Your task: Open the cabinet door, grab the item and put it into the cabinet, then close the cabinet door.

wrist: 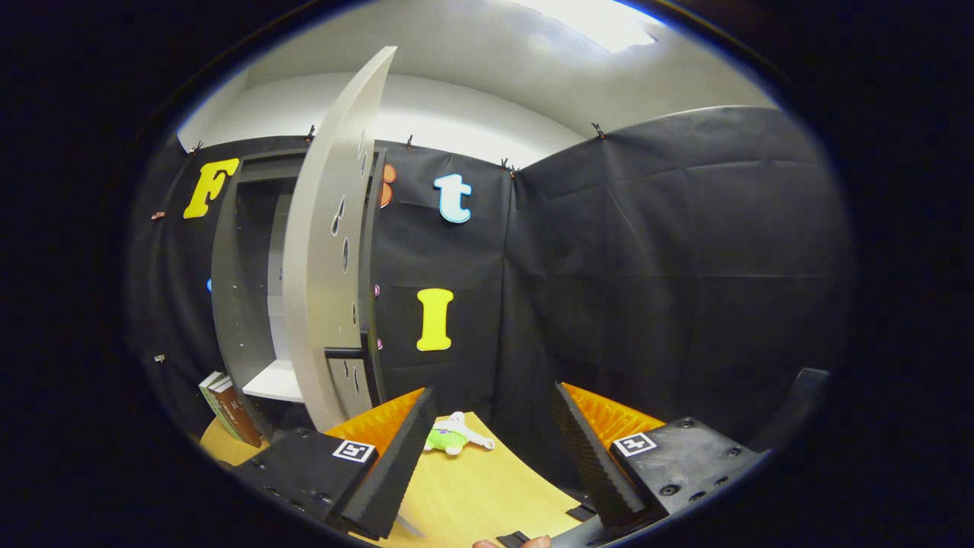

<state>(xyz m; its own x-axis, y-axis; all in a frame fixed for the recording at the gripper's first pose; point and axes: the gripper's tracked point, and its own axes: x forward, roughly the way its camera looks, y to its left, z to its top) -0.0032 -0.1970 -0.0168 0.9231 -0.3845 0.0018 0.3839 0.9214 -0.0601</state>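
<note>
The grey cabinet (242,320) stands beyond my left finger, and its pale door (327,266) is swung wide open toward me, edge-on. A black handle (346,352) sticks out low on the door. A white shelf (275,380) shows inside. On the wooden table (472,495) a small green and white plush toy (454,435) lies just ahead of my left finger, near the door's foot. My gripper (494,457) is open, its black ridged fingers (388,472) wide apart with nothing between them.
Two books (228,411) lean against the cabinet's left side on the table. Black cloth walls close the booth behind and to the right. A fingertip (511,542) shows at the bottom between the fingers.
</note>
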